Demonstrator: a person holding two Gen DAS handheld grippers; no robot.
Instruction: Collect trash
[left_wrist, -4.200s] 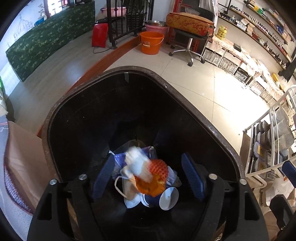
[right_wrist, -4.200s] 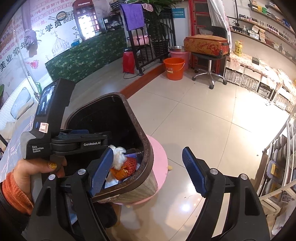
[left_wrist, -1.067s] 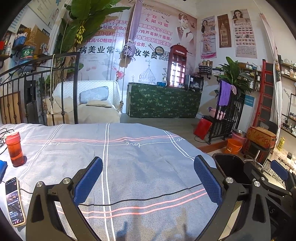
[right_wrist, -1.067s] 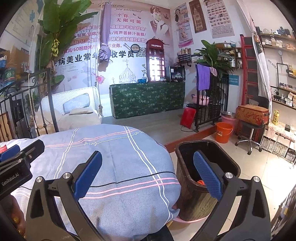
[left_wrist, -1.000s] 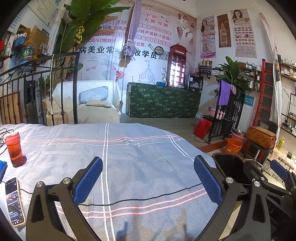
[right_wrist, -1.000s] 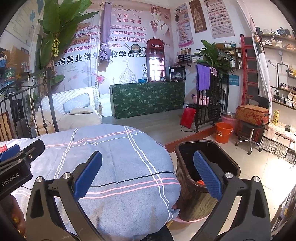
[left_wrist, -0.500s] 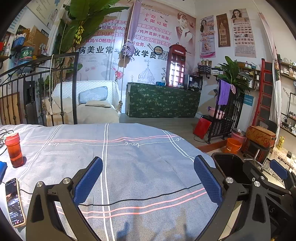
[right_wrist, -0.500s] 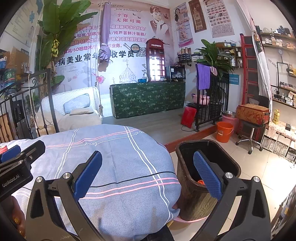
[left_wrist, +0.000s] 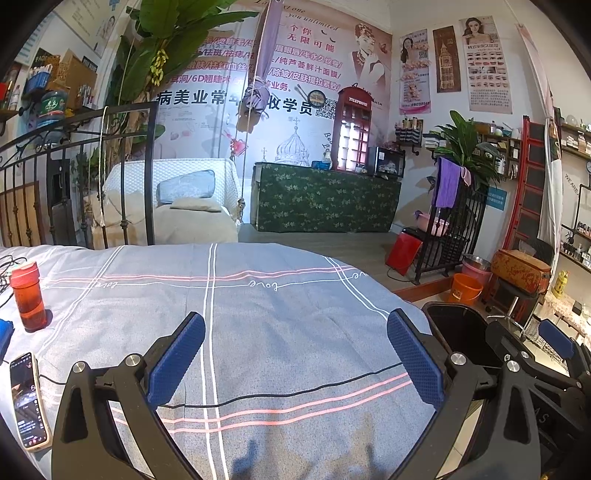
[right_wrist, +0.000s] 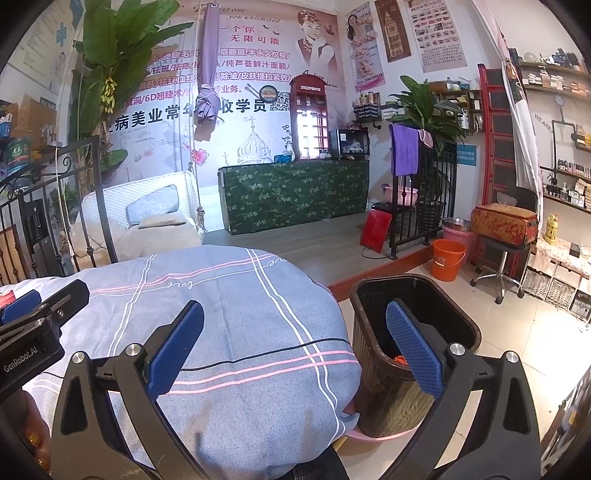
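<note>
My left gripper (left_wrist: 295, 354) is open and empty above the round table with a grey striped cloth (left_wrist: 258, 314). My right gripper (right_wrist: 293, 347) is open and empty over the table's right edge. The dark trash bin (right_wrist: 373, 373) stands on the floor to the right of the table, with a bit of orange trash (right_wrist: 400, 359) showing inside. The bin also shows in the left wrist view (left_wrist: 454, 326). No loose trash shows on the cloth.
An orange bottle (left_wrist: 27, 291), a phone (left_wrist: 27, 398) and a black cable (left_wrist: 295, 391) lie on the table's left and front. An orange bucket (right_wrist: 447, 258), a stool with a patterned case (right_wrist: 504, 229) and shelves stand right. A green counter (right_wrist: 295, 192) is behind.
Since 4.2 s ago both grippers rose from the bin, where trash had dropped, and now face the table. Over the last second nothing has visibly moved.
</note>
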